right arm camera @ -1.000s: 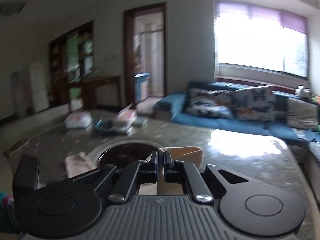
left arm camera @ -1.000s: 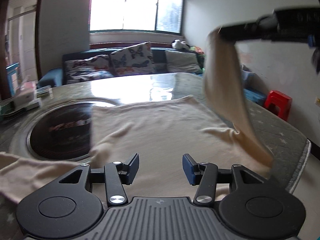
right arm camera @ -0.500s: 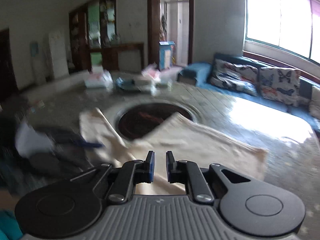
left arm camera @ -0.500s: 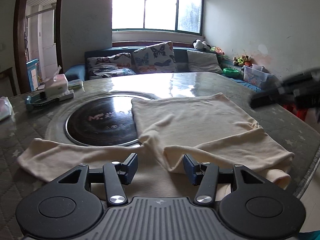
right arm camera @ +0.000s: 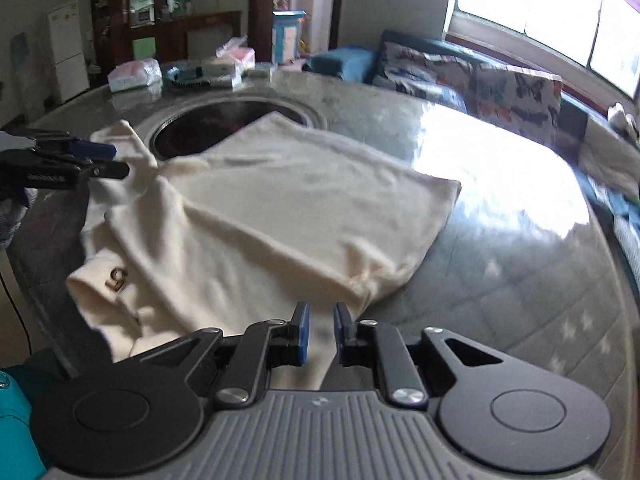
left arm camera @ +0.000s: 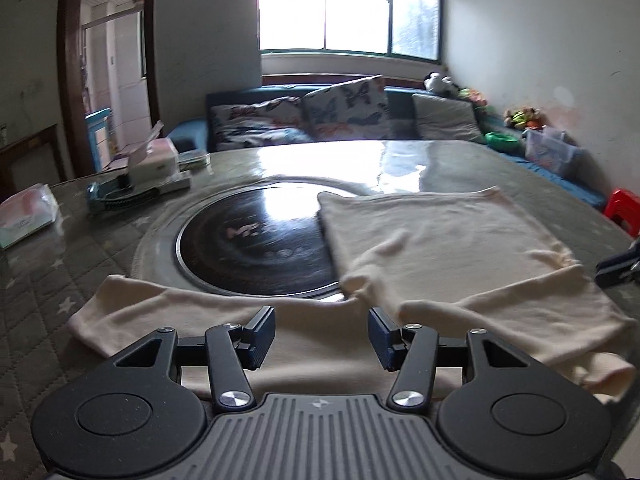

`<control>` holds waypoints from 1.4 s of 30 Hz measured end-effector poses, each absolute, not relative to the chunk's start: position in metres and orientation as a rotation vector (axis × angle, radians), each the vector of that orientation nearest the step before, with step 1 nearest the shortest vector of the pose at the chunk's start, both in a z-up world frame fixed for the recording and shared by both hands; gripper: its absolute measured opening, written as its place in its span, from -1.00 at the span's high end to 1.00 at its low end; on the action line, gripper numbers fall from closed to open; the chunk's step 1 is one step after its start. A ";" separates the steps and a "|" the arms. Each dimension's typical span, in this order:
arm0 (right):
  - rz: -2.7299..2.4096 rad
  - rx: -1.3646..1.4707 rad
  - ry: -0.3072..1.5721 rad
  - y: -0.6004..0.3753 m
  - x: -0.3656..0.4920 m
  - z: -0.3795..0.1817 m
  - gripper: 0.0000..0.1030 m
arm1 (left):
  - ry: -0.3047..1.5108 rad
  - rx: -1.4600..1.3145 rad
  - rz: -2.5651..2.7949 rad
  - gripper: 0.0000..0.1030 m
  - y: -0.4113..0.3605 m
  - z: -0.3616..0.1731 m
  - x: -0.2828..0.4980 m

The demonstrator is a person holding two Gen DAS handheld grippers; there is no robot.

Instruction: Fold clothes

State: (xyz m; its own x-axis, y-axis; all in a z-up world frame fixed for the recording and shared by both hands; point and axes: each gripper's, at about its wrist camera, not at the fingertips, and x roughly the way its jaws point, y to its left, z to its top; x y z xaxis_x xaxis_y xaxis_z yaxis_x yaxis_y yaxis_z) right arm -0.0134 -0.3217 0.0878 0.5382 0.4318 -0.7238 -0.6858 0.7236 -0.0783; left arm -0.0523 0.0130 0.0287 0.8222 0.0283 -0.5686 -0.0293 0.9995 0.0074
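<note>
A cream long-sleeved shirt (left arm camera: pixel 444 248) lies flat on the round table, partly over the black round hob (left arm camera: pixel 256 240). Its left sleeve (left arm camera: pixel 168 312) stretches out toward the table's left side. My left gripper (left arm camera: pixel 322 334) is open and empty, just above the shirt's near edge. In the right wrist view the shirt (right arm camera: pixel 280 200) lies with one sleeve folded across the body and a small brown logo (right arm camera: pixel 116 278) near its collar. My right gripper (right arm camera: pixel 322 330) is open a little over a strip of the cloth, not clamped. The left gripper (right arm camera: pixel 100 160) shows there at the far left.
Tissue packs (left arm camera: pixel 26 216) and boxes (left arm camera: pixel 154 164) sit at the table's far left. A blue sofa with butterfly cushions (left arm camera: pixel 344 114) stands behind the table. A red stool (left arm camera: pixel 622 210) is on the floor at the right. The table edge (right arm camera: pixel 36 280) is close by the collar.
The right gripper held a sleeve high, carried it across, laid it on the shirt's body and let go. It then dropped low by the shirt's right side. The left gripper stayed open.
</note>
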 end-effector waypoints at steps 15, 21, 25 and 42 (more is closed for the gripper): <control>0.962 -0.607 0.800 -0.304 0.041 0.077 0.71 | 0.672 0.016 0.085 -0.08 0.018 0.011 -0.040; 0.957 -0.583 0.803 -0.318 0.043 0.085 0.91 | 0.672 0.016 0.088 -0.12 0.018 0.010 -0.039; 0.914 -0.543 0.814 -0.328 0.044 0.080 0.91 | 0.672 0.030 0.098 -0.14 0.017 0.012 -0.038; 0.867 -0.390 0.718 -0.328 -0.013 0.080 0.72 | 0.581 0.072 -0.274 0.10 -0.070 0.025 -0.043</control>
